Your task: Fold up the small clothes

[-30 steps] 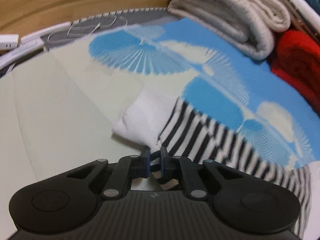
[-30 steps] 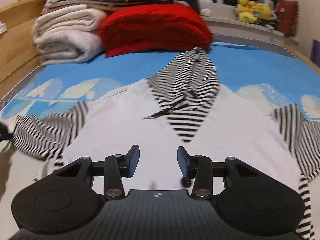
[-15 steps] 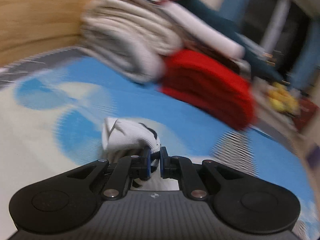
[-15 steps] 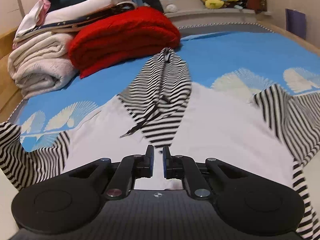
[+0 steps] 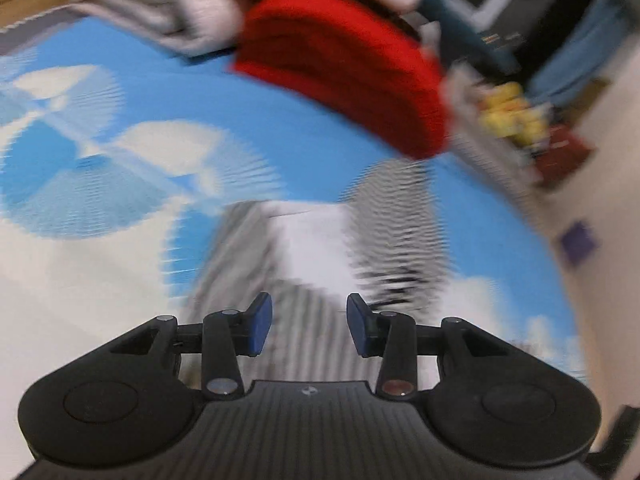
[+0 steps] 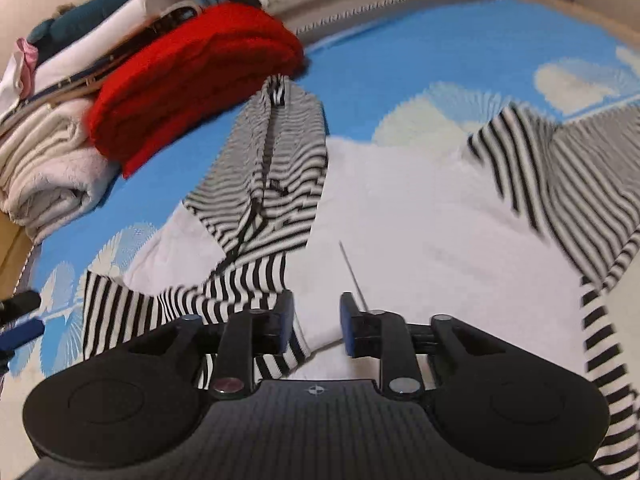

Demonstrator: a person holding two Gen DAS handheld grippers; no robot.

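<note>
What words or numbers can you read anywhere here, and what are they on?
No words or numbers can be read.
Left tongs: a tiny round mark on the black body, no letters.
Right tongs: the same small mark, no letters.
Striped top, red sweater and blue blanket: only patterns, no writing.
Yellow toys: too blurred to tell.
</note>
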